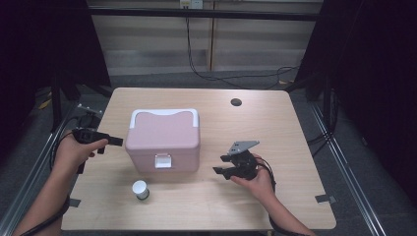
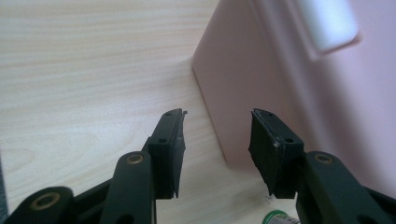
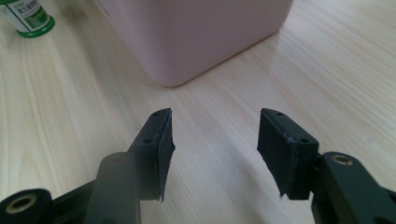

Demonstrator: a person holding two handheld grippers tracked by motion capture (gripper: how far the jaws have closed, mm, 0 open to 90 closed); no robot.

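Pink box [image 1: 163,140] stood mid-counter [image 1: 275,128], long axis crosswise, between both tools. Left hand-held gripper [image 1: 114,141] just beside its left wall, nearer; right hand-held gripper [image 1: 222,164] farther off. Both half-open, empty.

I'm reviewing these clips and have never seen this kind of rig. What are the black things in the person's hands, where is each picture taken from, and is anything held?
A person holds two hand-held grippers: the left gripper and the right gripper. The high view looks down on the wooden table. Each gripper view looks along that gripper's own black fingers. On the table stand a closed pink box with a white latch, and a small white-capped bottle in front of it. Both grippers stand open beside the box, holding nothing.
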